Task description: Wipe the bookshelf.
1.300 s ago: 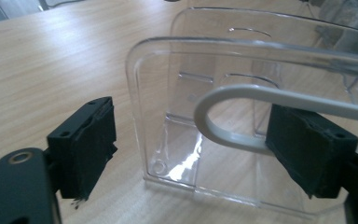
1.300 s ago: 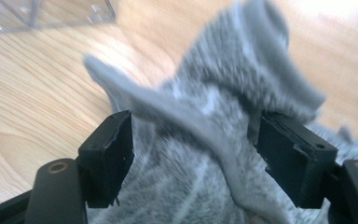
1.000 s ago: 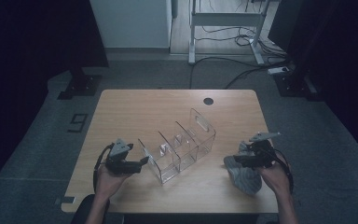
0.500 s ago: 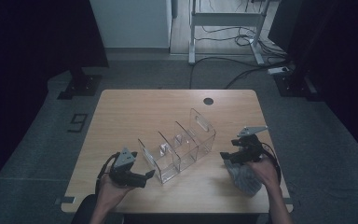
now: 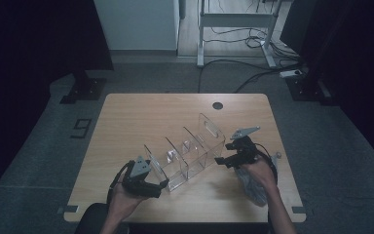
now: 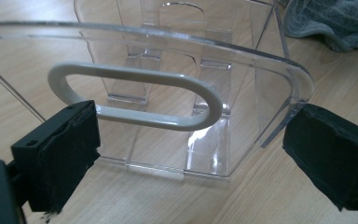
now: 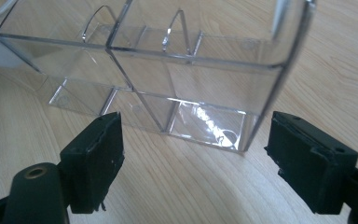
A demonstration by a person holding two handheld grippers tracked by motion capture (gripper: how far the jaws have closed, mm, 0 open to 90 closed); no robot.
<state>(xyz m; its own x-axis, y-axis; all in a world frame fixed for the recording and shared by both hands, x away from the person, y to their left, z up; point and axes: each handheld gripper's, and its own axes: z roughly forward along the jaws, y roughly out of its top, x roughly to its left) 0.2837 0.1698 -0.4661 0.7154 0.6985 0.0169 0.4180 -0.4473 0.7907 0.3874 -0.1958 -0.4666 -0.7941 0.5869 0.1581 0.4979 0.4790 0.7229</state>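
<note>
Black pads of the left gripper (image 6: 191, 154) are spread wide, and its jaws have just been opening; the near end of the clear organizer (image 6: 177, 60) stands between them, and whether the left pad touches the white oval handle (image 6: 135, 95) on that end wall cannot be told, while the right pad stands clear of the wall's corner. Nothing is gripped by it. The right gripper (image 7: 193, 158) is likewise held well open, with the organizer's far-right corner in line with the gap but beyond the pads, untouched and with bare wood between. Seen from the high view, the organizer (image 5: 190, 151) lies diagonally on the wooden table (image 5: 141, 117), from near left to far right, with the left gripper (image 5: 161, 184) at its near end and the right gripper (image 5: 219, 161) at its right side. A grey cloth (image 5: 253, 187) lies under the right hand, near the right edge.
</note>
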